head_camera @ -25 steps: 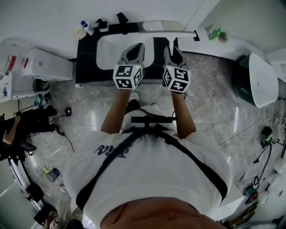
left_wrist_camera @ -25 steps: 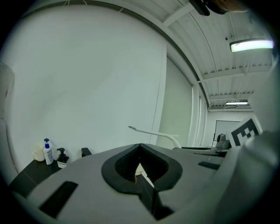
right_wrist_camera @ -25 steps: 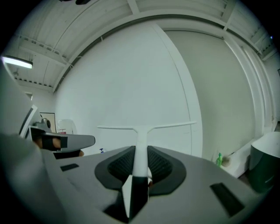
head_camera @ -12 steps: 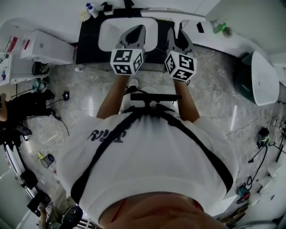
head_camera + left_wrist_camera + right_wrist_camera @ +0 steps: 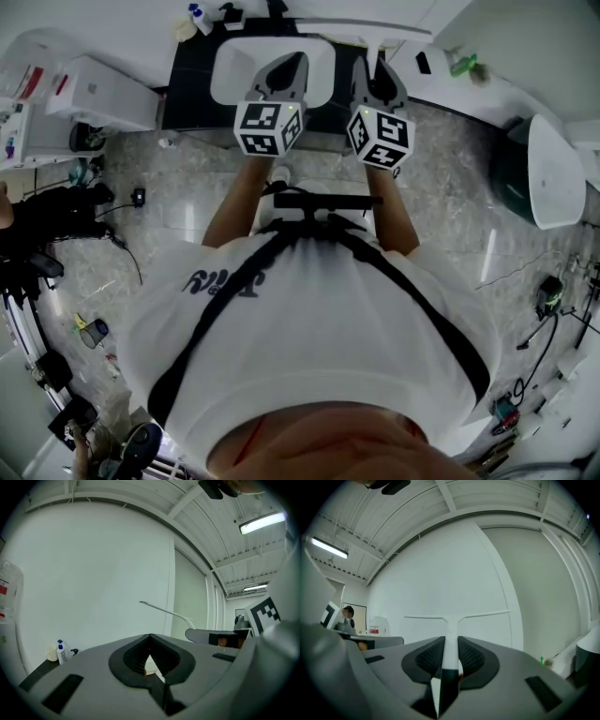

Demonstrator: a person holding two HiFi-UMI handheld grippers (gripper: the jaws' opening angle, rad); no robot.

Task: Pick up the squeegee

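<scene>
So from up top, the grey marble floor (image 5: 450, 187) fills most of the shot. The dark counter (image 5: 187, 84) sits at 12 o'clock, with a white basin (image 5: 230, 70) set into it. You've got both tools held out level over that basin, side by side.

Your right gripper (image 5: 451, 641) is at about 1 o'clock and is clamped on the squeegee (image 5: 451, 630). The white handle is pinched between the pads and runs straight out ahead. The long thin blade sits crosswise at the far end, in front of the white wall.

Your left gripper (image 5: 150, 635) is at about 11 o'clock. Its tips are pressed together with nothing in them.

There's a small blue-capped bottle (image 5: 61, 651) on the counter's far corner, around 10 o'clock.
</scene>
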